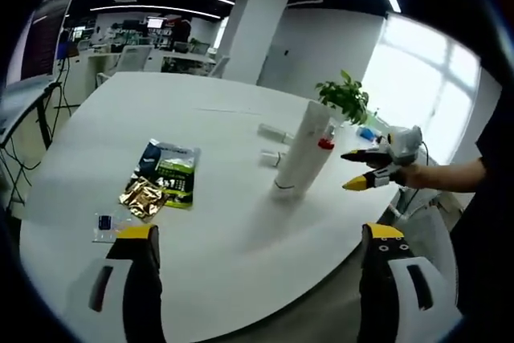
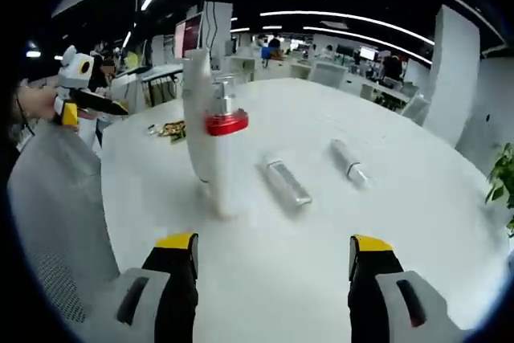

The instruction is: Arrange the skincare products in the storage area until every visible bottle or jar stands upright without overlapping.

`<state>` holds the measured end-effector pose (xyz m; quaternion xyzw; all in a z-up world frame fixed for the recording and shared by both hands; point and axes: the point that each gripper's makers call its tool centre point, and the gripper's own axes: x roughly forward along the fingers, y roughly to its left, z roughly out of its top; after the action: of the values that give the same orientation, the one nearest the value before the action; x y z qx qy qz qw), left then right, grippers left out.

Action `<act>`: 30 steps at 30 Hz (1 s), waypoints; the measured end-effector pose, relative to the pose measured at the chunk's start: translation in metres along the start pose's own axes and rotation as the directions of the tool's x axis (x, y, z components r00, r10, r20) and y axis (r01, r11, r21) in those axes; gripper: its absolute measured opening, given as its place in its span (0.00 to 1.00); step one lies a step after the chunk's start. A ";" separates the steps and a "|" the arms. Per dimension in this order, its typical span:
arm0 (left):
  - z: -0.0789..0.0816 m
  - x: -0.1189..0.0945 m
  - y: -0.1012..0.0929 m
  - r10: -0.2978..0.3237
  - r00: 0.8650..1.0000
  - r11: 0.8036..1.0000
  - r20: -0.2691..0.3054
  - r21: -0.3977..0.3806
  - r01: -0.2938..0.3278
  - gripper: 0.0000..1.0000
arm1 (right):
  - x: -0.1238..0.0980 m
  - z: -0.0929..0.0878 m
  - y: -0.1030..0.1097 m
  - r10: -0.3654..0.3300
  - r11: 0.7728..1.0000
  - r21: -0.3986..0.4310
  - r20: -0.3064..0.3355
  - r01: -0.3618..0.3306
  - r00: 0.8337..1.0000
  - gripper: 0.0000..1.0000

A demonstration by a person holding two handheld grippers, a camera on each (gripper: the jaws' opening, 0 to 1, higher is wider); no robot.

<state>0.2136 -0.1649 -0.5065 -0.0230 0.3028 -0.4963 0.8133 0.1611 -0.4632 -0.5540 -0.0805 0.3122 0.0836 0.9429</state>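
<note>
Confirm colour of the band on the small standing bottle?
Red band, on the small bottle; right gripper view shows it best.

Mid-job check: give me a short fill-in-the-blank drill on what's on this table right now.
1. The bottle with the red band is standing ____.
2. The two silver tubes behind it are lying ____ on the white table.
3. The jaws of the right gripper are ____, with nothing between them.
4. Beside the green packet lies a crumpled ____ wrapper.

Missing words: upright; flat; open; gold
</note>
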 end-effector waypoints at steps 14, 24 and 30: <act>0.012 0.013 -0.010 -0.067 0.998 0.997 0.021 -0.036 0.068 0.96 | 0.062 0.012 -0.014 0.090 0.989 -0.112 -0.099 -0.101 0.991 0.60; 0.016 0.016 -0.015 -0.086 0.995 0.995 0.043 -0.049 0.088 0.96 | 0.090 0.014 -0.005 0.139 0.979 -0.125 -0.158 -0.160 0.978 0.45; 0.014 0.013 -0.012 -0.074 0.996 0.995 0.049 -0.056 0.077 0.96 | 0.099 0.016 -0.007 0.145 0.974 -0.147 -0.186 -0.173 0.972 0.45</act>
<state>0.2152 -0.1851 -0.4967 -0.0698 0.2967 -0.5171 0.7998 0.2502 -0.4560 -0.6005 -0.1388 0.3911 0.1767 0.8925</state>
